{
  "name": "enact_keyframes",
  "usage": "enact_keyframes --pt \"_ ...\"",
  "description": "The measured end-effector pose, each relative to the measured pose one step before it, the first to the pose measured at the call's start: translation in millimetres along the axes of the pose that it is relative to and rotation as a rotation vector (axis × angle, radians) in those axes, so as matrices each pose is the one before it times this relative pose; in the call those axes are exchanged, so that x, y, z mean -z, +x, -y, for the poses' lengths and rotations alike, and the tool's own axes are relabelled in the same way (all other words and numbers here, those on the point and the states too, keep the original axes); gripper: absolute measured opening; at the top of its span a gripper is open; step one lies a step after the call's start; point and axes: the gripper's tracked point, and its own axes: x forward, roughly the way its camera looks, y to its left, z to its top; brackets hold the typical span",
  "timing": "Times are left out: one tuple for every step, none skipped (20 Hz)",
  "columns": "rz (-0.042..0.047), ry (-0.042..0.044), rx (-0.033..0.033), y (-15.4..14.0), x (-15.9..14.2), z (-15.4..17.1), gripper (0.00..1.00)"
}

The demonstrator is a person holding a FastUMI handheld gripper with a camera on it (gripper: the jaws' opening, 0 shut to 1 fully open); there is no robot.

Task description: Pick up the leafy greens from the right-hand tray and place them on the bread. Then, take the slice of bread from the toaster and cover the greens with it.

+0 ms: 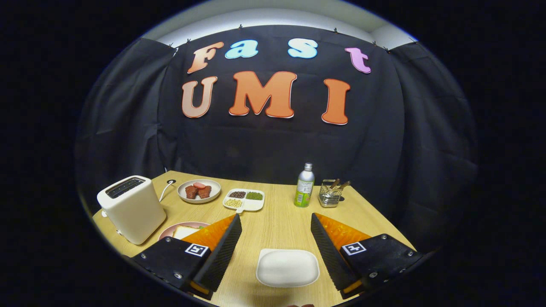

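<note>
Half done, by the look of it: white tray point(287, 267) at lower centre, between the spread, empty tongs point(276, 243), bare of greens; hint of green beside the bread point(184, 232) on the pink plate point(168, 230) at lower left, mostly hidden behind a finger. Left to do, seemingly: lifting the slice from the toaster point(131, 208) at left on the counter point(277, 213), slice itself not discernible in the slots, and covering the greens.
</note>
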Motion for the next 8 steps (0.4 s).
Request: enact_keyframes --pt "0.01203 0.00167 0.00286 -3.49 -3.63 5.26 0.98" --pt "0.00912 0.00629 0.00152 -3.84 -2.4 5.2 0.97" --pt "0.00964 0.00733 -0.00063 -1.43 -1.78 4.15 0.97" --pt "0.005 0.00603 -0.00063 -1.7 -1.45 4.61 0.97" --pt "0.00285 0.00637 0.00191 -1.1 1.32 3.86 0.97" --pt "0.0049 0.00668 0.006 0.03 0.66 4.79 0.97" --pt "0.00612 0.00492 0.00766 0.09 0.0 3.98 0.98" --pt "0.00045 0.00144 0.00537 0.91 2.44 3.19 0.98"
